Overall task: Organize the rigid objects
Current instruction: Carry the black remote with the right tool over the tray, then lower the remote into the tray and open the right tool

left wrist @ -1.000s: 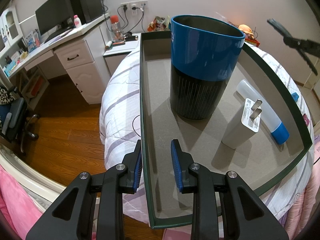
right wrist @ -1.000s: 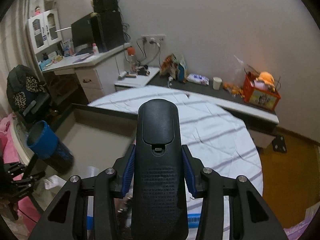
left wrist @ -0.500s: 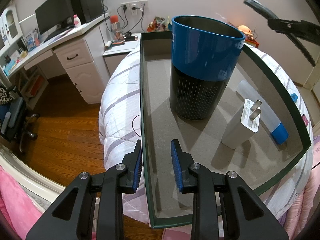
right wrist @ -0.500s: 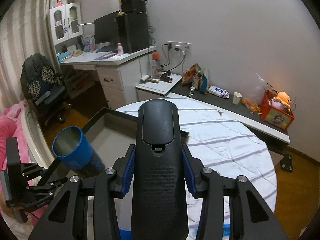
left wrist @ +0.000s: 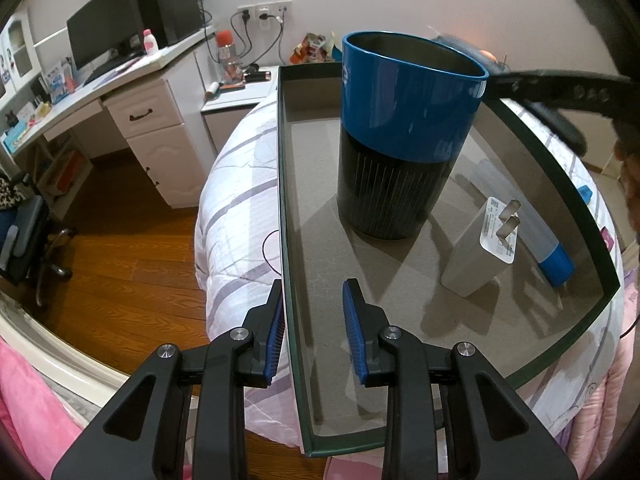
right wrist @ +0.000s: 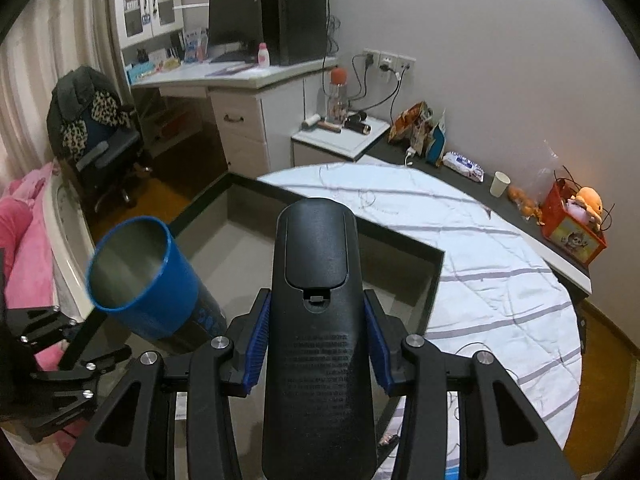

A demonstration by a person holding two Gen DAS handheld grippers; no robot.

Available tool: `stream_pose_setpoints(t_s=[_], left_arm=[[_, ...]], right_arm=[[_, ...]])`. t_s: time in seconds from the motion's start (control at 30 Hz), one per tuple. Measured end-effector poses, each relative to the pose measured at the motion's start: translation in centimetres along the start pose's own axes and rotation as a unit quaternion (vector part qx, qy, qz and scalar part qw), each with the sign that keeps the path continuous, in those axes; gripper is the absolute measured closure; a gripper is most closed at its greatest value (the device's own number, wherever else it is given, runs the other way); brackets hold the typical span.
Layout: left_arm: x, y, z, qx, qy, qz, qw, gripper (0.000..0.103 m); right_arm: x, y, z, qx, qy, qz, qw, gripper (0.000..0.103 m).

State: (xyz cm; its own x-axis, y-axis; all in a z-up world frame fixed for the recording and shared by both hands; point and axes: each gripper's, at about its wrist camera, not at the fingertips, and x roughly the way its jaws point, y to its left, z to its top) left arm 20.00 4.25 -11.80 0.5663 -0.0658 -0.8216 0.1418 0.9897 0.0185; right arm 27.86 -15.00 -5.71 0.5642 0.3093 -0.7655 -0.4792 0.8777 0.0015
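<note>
Smooth black plastic remote control [right wrist: 318,320], oblong with rounded end, clamped between blue ribbed pads of right gripper [right wrist: 317,342], above green-walled cardboard tray [left wrist: 560,188]. Left gripper [left wrist: 314,336] parted, straddling tray's 9 o'clock wall; cylindrical blue-and-black cup [left wrist: 404,136] upright at 12, boxy white charger [left wrist: 478,256] at 2.

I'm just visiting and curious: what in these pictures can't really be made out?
- Remote control, right wrist view: button face turned away, moulded text illegible.
- Tray floor, right wrist view: remote and cup hide it.
- Charger label, left wrist view: too small.
- Blue-capped tube: charger partly covers it.
</note>
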Motion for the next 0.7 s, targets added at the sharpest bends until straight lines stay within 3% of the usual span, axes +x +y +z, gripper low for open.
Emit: stream_pose_setpoints(t_s=[0.33,0.7], left_arm=[[0.0,-0.1,0.1,0.001,0.001,0.001,1.0,0.076],[0.3,-0.2,0.2,0.001,0.002,0.005,1.0,0.076]], right_arm=[[4.0,0.9,-0.2,-0.034,0.058,-0.054,0.996,0.058],[5.0,0.7,-0.4,-0.045,0.084,-0.08,0.992,0.058]])
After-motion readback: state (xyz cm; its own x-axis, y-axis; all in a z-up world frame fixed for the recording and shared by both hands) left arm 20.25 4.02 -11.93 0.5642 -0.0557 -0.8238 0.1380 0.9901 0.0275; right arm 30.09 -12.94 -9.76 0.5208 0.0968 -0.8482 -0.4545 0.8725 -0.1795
